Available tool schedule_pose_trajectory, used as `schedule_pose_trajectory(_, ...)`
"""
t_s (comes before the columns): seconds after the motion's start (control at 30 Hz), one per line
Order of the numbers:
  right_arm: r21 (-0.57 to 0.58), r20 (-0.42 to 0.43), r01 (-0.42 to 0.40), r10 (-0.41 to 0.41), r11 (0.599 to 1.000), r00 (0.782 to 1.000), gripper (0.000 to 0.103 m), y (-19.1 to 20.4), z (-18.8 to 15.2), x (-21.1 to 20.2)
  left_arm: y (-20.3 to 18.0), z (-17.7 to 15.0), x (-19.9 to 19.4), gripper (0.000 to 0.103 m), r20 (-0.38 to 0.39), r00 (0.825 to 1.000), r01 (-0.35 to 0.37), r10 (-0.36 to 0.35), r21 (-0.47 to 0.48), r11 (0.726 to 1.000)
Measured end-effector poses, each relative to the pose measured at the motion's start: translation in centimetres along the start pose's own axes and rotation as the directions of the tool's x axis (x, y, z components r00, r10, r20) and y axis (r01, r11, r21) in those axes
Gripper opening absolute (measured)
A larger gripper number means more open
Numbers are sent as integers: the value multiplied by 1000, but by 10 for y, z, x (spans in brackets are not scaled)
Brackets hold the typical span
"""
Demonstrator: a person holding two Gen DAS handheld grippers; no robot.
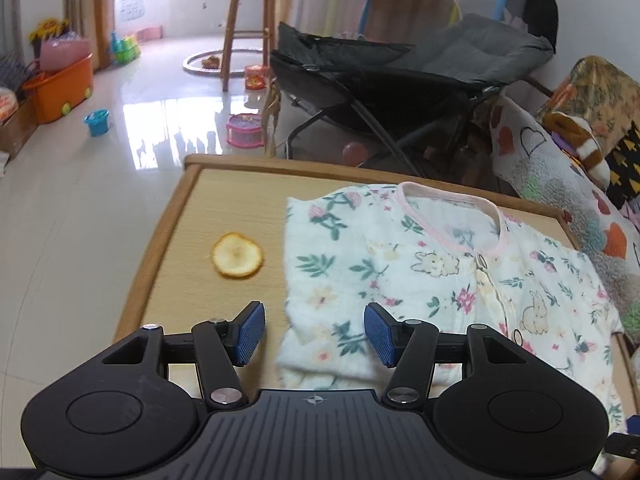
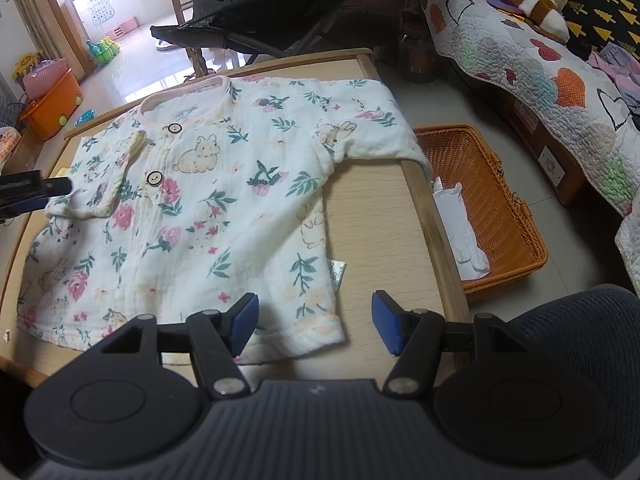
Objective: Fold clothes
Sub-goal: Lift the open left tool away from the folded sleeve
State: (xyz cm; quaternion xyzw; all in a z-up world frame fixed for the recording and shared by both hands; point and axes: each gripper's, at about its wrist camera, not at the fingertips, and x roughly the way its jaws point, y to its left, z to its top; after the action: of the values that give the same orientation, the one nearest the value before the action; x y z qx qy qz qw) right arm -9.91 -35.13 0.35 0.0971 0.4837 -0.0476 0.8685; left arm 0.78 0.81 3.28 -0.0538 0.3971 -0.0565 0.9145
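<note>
A white baby shirt (image 2: 192, 208) with flowers, bunnies, a pink collar and two buttons lies flat on the wooden table (image 2: 380, 216). Its left sleeve (image 2: 96, 188) is folded in over the chest. The other sleeve (image 2: 372, 128) stretches out to the table's right edge. My right gripper (image 2: 316, 328) is open over the shirt's near right hem corner, pads clear of the cloth. My left gripper (image 1: 316, 334) is open too, above the shirt's (image 1: 400, 272) folded left edge, and grips nothing. A black part of it shows beside the folded sleeve in the right wrist view.
A round yellow slice-like disc (image 1: 237, 255) lies on the table left of the shirt. An orange wicker basket (image 2: 492, 200) with white cloth stands on the floor to the right. Beyond are a quilted couch (image 2: 540, 80), a black folding chair (image 1: 380, 80) and floor toys.
</note>
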Motion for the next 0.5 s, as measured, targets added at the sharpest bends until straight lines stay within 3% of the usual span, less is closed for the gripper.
schedule_pose_trajectory(0.23, -36, -5, 29, -29, 999, 1000, 63, 7, -1, 1, 20, -20, -15, 58, -127, 991, 34, -40, -48, 998)
schedule_pose_trajectory(0.43, -68, -12, 51, -52, 996, 999, 66, 13, -2, 2, 30, -45, -25, 60, -123, 991, 40, -48, -63, 997)
schedule_pose_trajectory(0.5, -73, -13, 55, -56, 996, 998, 66, 14, -2, 3, 29, -48, -24, 66, -119, 992, 38, -43, -46, 998)
